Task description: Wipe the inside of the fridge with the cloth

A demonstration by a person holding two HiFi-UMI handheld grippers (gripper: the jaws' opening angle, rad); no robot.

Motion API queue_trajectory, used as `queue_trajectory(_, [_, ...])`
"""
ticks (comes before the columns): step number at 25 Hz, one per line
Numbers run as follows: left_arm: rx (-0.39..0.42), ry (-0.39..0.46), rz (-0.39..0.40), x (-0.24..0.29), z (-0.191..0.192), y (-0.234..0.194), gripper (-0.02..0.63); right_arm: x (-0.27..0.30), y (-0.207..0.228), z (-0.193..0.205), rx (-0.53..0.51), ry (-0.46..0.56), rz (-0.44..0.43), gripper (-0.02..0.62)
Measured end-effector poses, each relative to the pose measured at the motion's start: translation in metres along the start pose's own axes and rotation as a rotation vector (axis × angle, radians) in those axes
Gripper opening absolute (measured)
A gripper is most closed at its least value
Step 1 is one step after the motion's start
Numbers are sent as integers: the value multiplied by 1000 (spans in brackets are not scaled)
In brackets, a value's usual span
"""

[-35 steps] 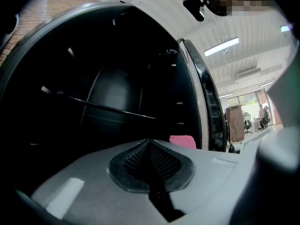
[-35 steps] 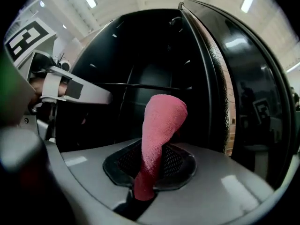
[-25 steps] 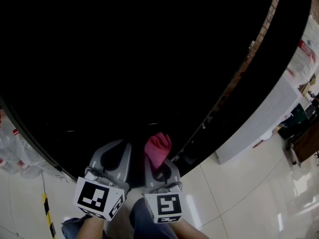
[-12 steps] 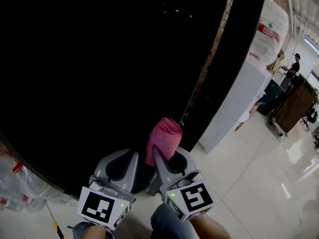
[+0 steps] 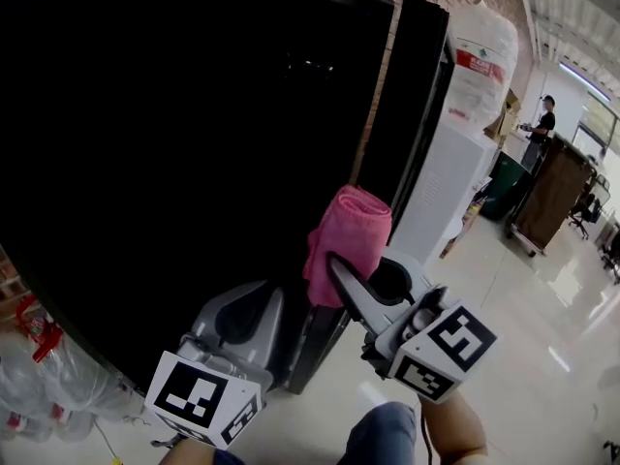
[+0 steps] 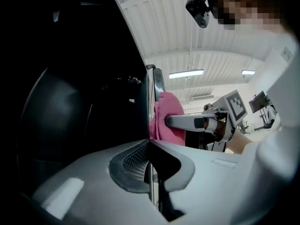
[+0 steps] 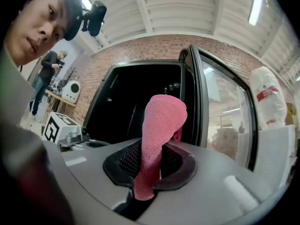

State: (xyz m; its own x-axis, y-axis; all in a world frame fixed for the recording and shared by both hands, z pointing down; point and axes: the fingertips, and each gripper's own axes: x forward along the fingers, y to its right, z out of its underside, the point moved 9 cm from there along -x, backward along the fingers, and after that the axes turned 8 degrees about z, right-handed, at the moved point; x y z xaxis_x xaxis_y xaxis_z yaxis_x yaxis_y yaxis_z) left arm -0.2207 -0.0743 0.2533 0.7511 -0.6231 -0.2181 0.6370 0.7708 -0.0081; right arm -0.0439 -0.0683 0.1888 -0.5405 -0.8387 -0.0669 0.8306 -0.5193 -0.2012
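The fridge (image 5: 194, 163) is too dark inside to read. The right gripper (image 5: 337, 263) pinches the pink cloth (image 5: 349, 235). The left gripper (image 5: 274, 294) looks closed and empty. A white cabinet (image 5: 441, 192) stands beside the fridge.

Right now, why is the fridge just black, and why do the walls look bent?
Head view: the fridge is underexposed beside the bright floor. Right gripper view: the wide lens bows the door and brick wall; the cloth is sharp. Left gripper view: ceiling lights glare.

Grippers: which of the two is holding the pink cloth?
The right gripper: it is shut on the pink cloth, which sticks out past its tips. The left gripper is shut with nothing in it.
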Motion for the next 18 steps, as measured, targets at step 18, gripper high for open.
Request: queue_trajectory(18, [185, -35, -382, 94, -56, 114, -14, -1, 173, -122, 167, 309, -634, 57])
